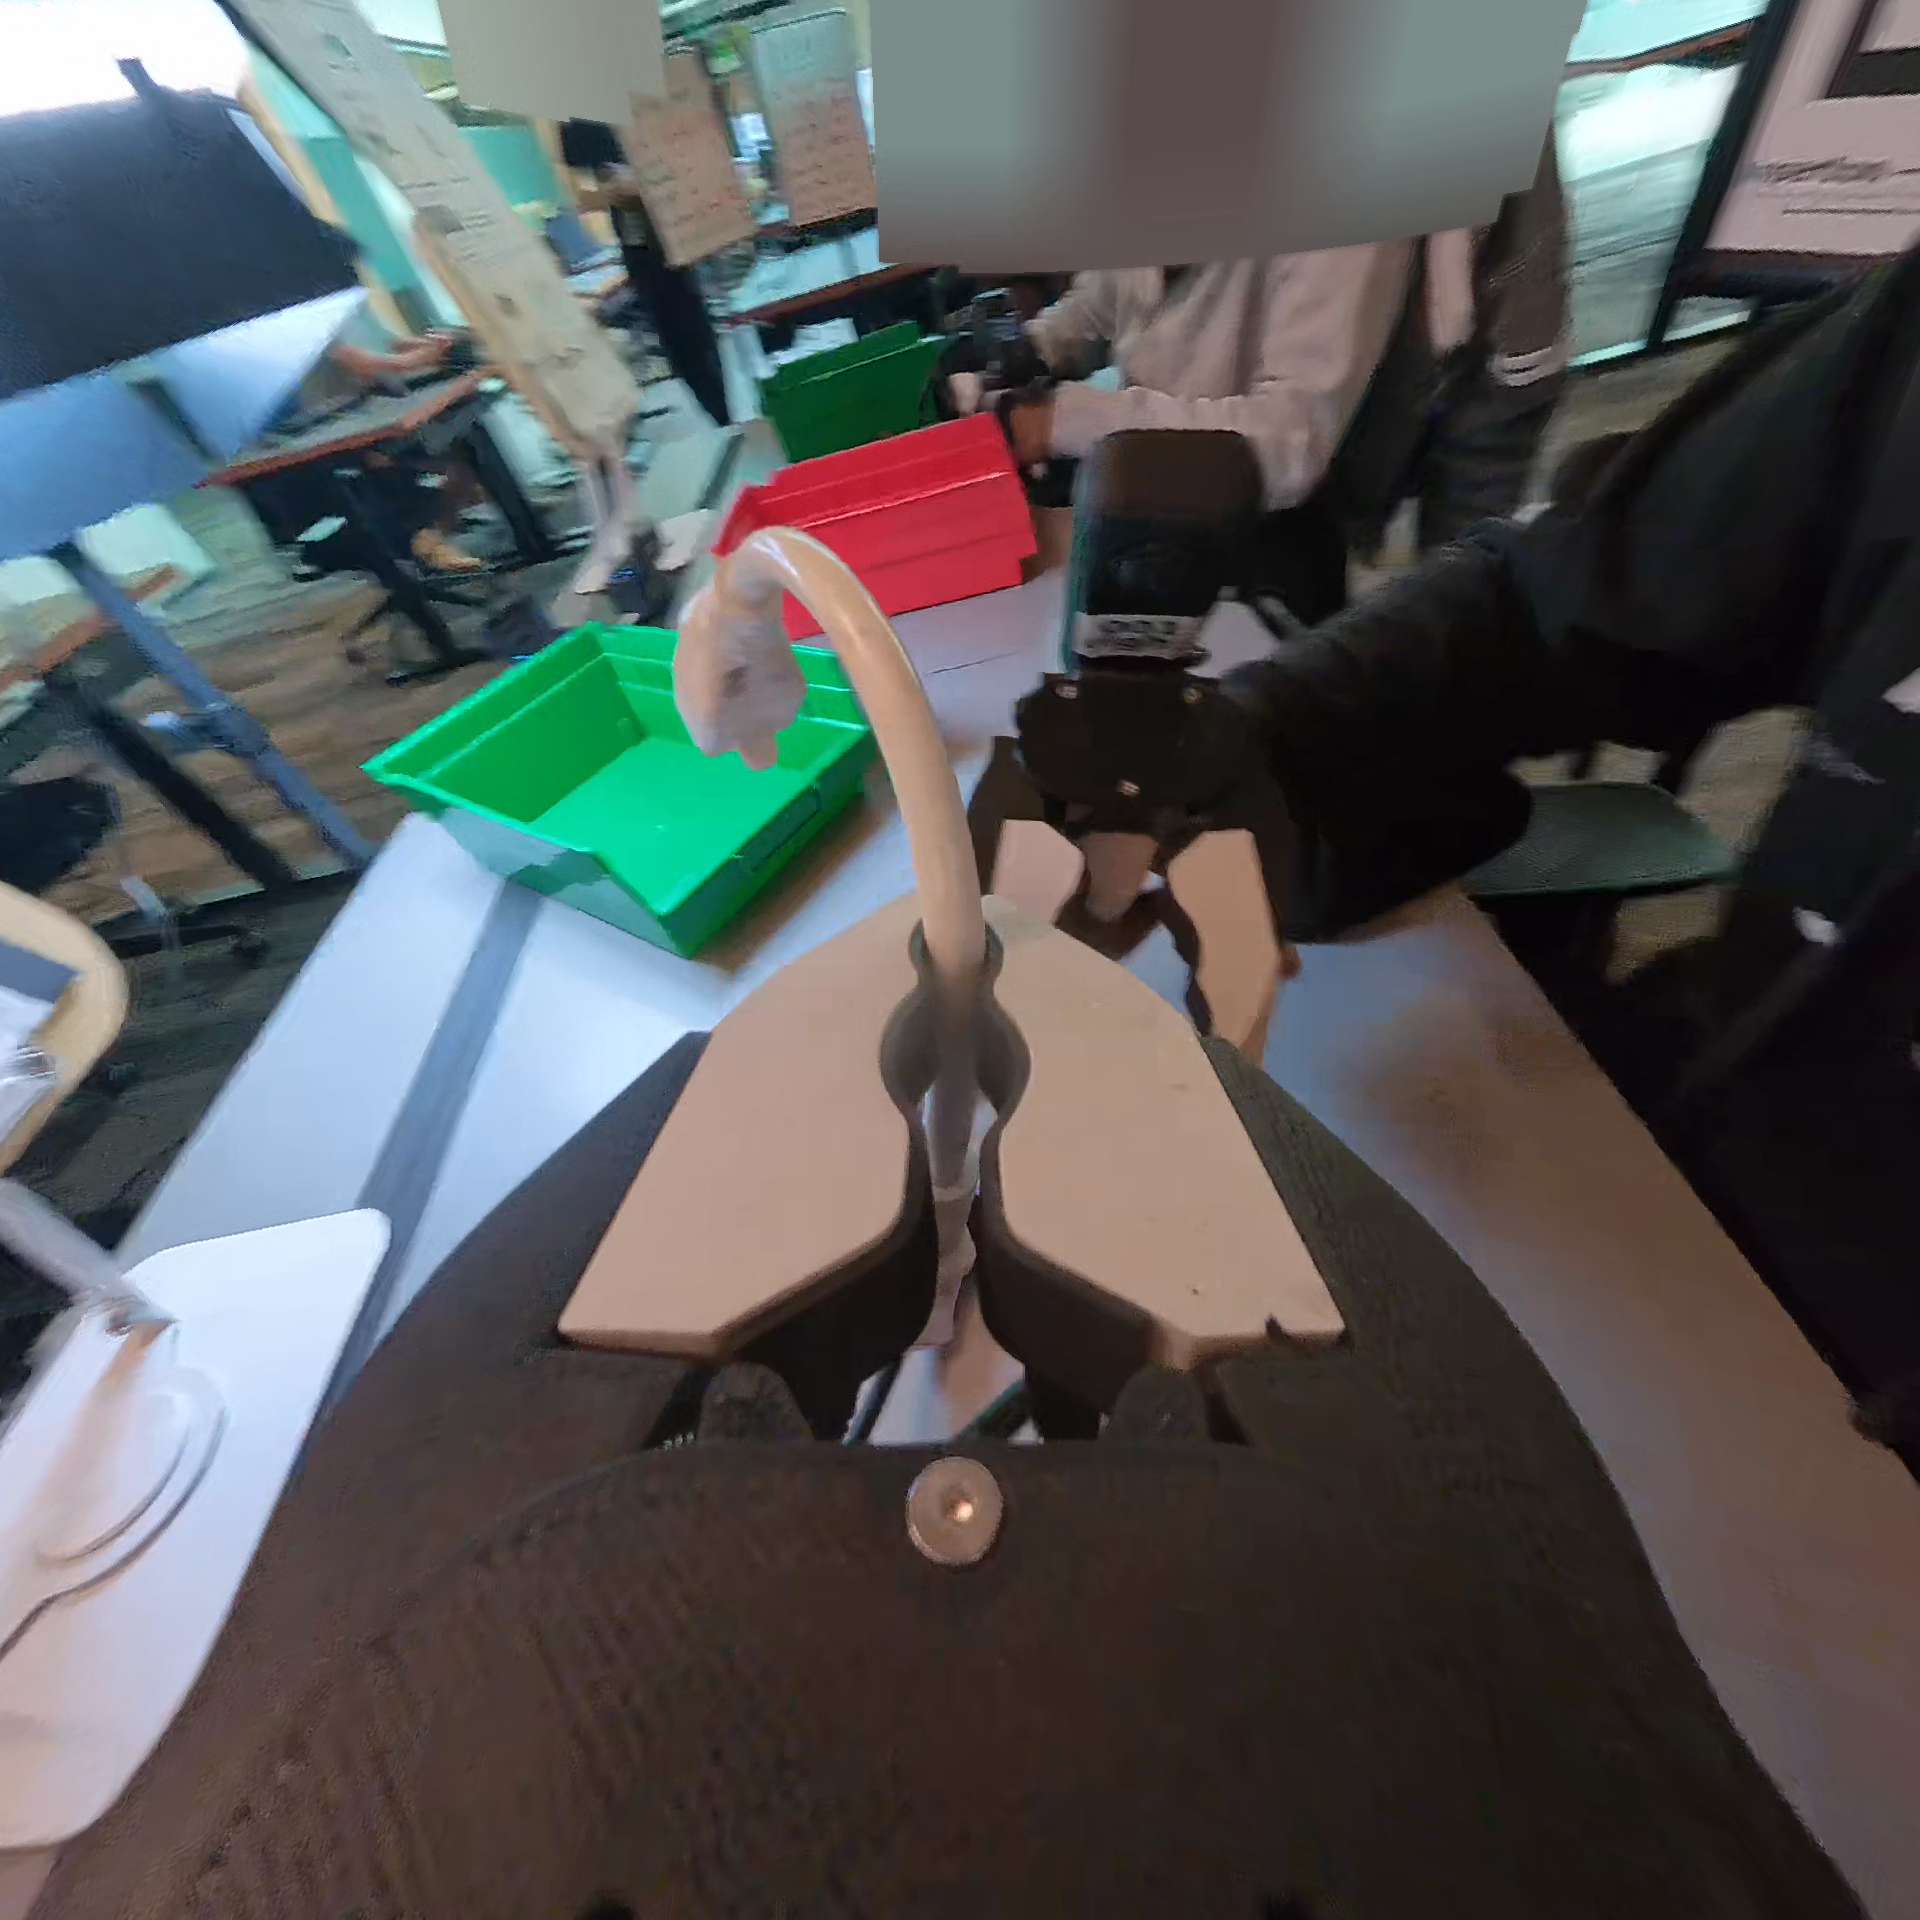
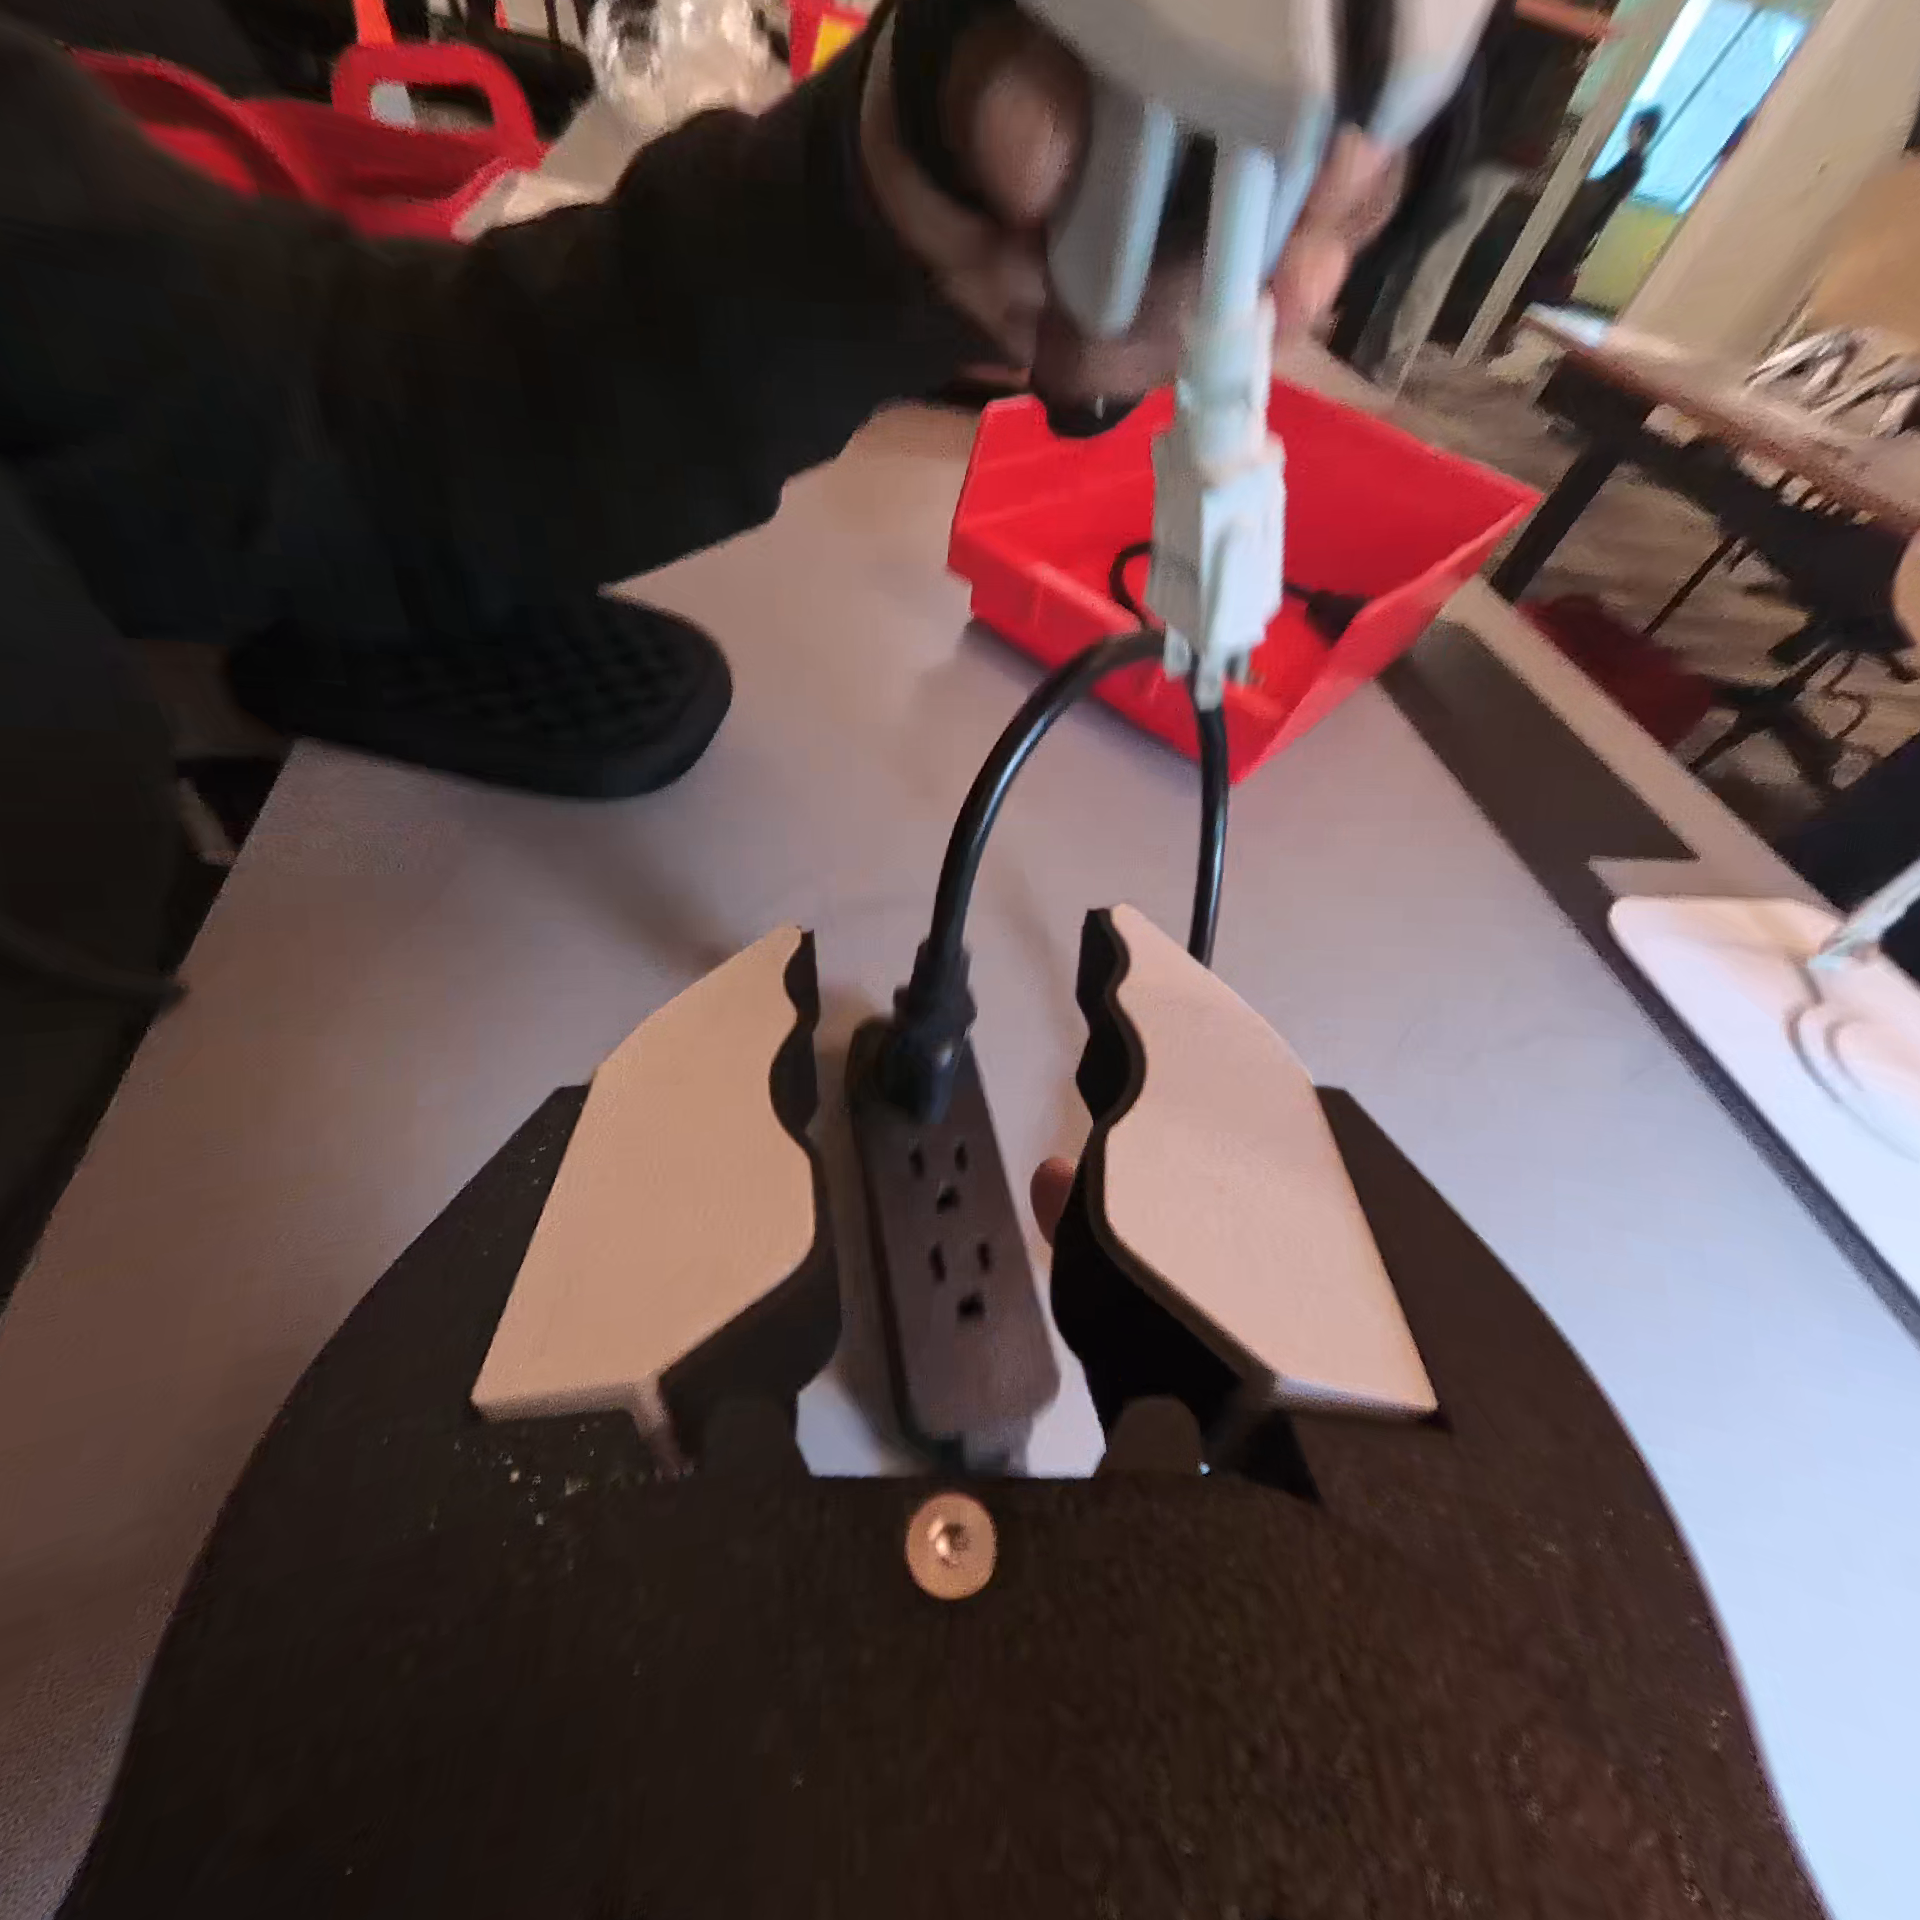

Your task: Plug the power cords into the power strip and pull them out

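Observation:
My left gripper (image 1: 956,977) is shut on a white power cord (image 1: 914,748) and holds it in the air. The cord arcs up and its white plug (image 1: 732,675) hangs down. In the right wrist view that plug (image 2: 1216,540) hangs prongs down above the table, beyond the strip. My right gripper (image 2: 940,935) straddles a black power strip (image 2: 951,1278) lying on the grey table (image 2: 520,987), with the jaws against its sides. A black plug (image 2: 930,1049) sits in the strip's far socket, and its black cord (image 2: 997,769) loops off towards a red bin (image 2: 1382,582). Two sockets are free.
A green bin (image 1: 644,790) and a red bin (image 1: 904,520) stand at the far end of the table. A white stand base (image 2: 1766,1039) lies at the table's side. A mesh chair seat (image 2: 488,707) is beside the table. People stand behind it. My right fingertips sit around 11 cm from my left ones. The black plug (image 2: 930,1049) sits 8 cm or so from the ends of my right fingers.

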A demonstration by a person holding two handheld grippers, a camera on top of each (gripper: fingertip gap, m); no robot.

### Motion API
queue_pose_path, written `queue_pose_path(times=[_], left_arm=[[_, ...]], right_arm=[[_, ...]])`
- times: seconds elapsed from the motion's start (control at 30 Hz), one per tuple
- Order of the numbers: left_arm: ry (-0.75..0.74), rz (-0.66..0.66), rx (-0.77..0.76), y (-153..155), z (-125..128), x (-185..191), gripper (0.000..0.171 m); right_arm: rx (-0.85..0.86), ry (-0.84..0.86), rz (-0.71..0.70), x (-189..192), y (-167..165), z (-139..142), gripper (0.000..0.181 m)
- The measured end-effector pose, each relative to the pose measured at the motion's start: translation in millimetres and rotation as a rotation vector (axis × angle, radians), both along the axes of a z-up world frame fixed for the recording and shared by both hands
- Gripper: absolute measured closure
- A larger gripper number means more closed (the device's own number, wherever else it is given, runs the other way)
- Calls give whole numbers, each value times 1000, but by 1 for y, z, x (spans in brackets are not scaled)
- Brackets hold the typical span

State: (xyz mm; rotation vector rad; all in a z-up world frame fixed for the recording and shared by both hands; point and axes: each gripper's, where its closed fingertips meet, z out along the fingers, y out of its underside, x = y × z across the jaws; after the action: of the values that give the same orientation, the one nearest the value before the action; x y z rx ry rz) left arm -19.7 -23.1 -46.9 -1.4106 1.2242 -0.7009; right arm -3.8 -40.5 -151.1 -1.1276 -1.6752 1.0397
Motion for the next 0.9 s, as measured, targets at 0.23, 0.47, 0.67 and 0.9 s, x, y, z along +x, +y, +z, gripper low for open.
queue_pose_path(times=[0.23, 0.47, 0.67, 0.9], left_arm=[[-22, -273, -120, -31, -16, -4, 171], [-19, -337, -164, -36, -22, 12, 171], [37, 112, 10, 21, -18, -4, 168], [204, 362, 286, 42, -17, 0, 166]], right_arm=[[0, 101, -172, 54, 45, 38, 114], [150, 42, -146, 52, 27, 73, 146], [-76, 62, -320, 62, 33, 83, 146], [-336, 119, -463, 66, 4, 61, 146]])
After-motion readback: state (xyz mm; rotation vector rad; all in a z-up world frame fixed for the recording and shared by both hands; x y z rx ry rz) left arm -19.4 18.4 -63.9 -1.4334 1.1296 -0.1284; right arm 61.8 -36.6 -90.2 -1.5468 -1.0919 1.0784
